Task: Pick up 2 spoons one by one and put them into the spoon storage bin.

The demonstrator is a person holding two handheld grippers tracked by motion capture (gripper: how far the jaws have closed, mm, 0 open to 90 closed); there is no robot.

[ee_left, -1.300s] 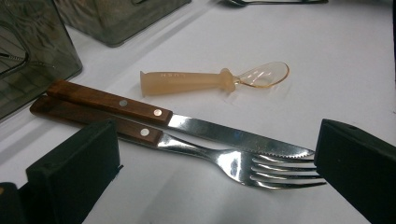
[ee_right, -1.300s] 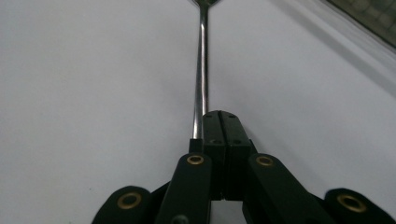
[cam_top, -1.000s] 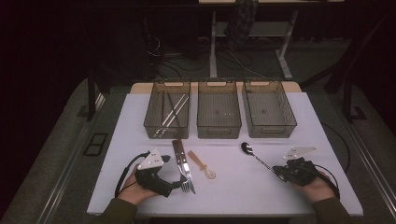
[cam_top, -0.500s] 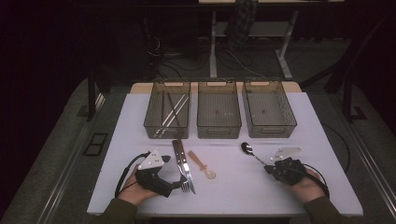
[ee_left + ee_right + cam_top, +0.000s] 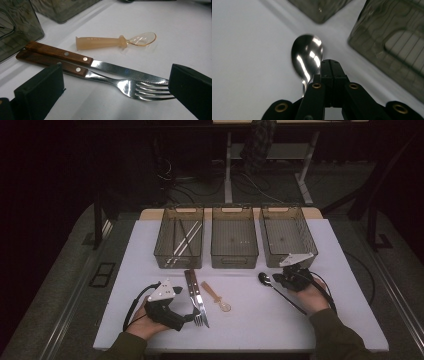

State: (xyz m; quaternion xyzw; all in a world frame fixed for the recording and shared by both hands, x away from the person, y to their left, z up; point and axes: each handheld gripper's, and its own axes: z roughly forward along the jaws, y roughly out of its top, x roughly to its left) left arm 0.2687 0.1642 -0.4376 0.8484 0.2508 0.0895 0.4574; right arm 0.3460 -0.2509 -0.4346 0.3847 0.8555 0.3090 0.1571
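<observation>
Here, right tool (image 5: 331, 65) clamped on spoon (image 5: 308, 58)

A white table (image 5: 325, 320) holds three see-through grey plastic bins (image 5: 234, 242) in a row. A wood-handled knife (image 5: 87, 60) lies beside a wood-handled fork (image 5: 105, 81).

In the right gripper view the metal spoon (image 5: 308, 58) is blurred, and its neck disappears behind the closed jaws of the right gripper (image 5: 331, 65); whether they clamp it cannot be told. In the left gripper view the fork (image 5: 105, 81) tines run behind the right-hand jaw, and the knife (image 5: 95, 62) tip likewise. The bins (image 5: 17, 27) are cut by the frame's top edge.
</observation>
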